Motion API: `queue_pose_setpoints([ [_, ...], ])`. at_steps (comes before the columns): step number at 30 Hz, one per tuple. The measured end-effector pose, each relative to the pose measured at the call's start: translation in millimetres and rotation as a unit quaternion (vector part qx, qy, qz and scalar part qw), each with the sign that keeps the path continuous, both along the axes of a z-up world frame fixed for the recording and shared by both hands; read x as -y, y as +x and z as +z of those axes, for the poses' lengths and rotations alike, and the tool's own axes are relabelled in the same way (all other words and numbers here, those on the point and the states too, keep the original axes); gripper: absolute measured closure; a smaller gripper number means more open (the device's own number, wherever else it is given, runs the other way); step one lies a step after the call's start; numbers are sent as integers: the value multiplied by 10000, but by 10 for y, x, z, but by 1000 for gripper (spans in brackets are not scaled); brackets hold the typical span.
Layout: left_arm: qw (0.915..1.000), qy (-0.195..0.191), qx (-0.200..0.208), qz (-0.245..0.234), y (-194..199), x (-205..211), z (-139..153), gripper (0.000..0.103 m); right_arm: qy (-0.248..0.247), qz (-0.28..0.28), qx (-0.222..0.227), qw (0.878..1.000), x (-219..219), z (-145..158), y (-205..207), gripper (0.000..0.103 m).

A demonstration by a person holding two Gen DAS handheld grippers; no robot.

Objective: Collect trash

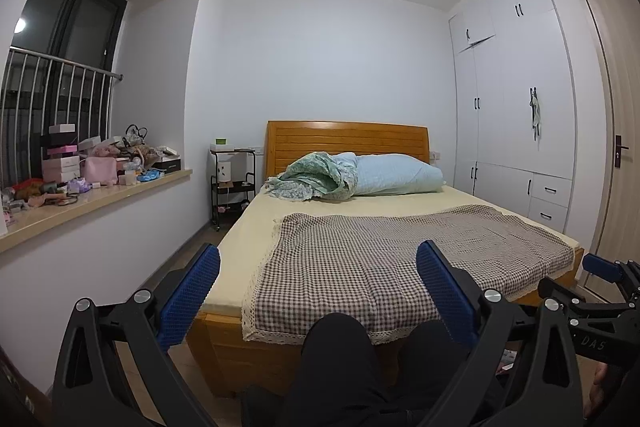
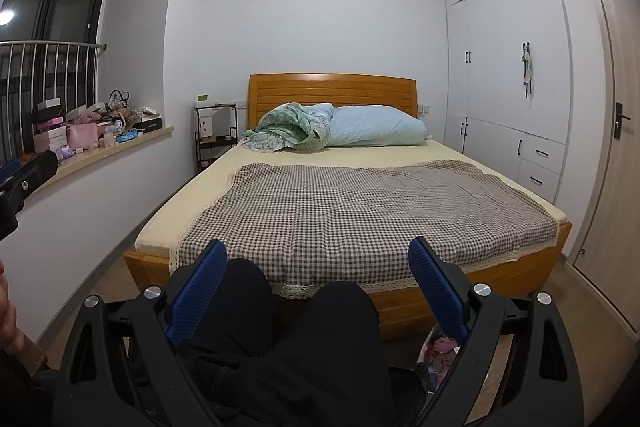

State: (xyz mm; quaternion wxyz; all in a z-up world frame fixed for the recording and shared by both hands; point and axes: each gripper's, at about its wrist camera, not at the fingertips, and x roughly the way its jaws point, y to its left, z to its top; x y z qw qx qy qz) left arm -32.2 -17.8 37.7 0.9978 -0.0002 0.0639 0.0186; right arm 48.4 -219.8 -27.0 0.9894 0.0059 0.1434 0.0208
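Both grippers are held low in front of a bed (image 1: 360, 251), above the knees of a person in black trousers (image 1: 340, 355). My left gripper (image 1: 318, 269) is open, its blue pads wide apart with nothing between them. My right gripper (image 2: 318, 259) is open and empty too; one of its blue fingers (image 1: 600, 267) shows at the right edge of the left wrist view. A pink, crumpled heap (image 2: 440, 347) lies on the floor by the bed's right front corner, partly hidden by the right finger. I cannot tell what it is.
A checked cloth (image 2: 360, 211) covers the bed's foot; a pillow (image 2: 376, 131) and a green blanket (image 2: 292, 131) lie at its head. The windowsill (image 1: 100, 199) on the left holds boxes and clutter. A black cart (image 1: 234, 183) stands beside the bed; white wardrobes (image 1: 516, 107) and a door (image 1: 616, 131) are on the right.
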Motion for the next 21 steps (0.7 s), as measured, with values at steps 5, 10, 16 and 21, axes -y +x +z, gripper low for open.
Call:
queue_pose_setpoints([
  [5,10000,10,0,-14,-11,-1,9,8,2,-9,6,10000,-30,0,-25,15],
  [10,10000,17,22,-13,-24,5,18,8,50,25,-3,10000,-25,3,-32,15],
  [16,10000,78,42,-6,-43,48,20,8,68,4,15,10000,-20,11,-51,15],
  [21,9999,95,38,-5,-44,63,24,8,51,-17,13,10000,-26,11,-59,15],
])
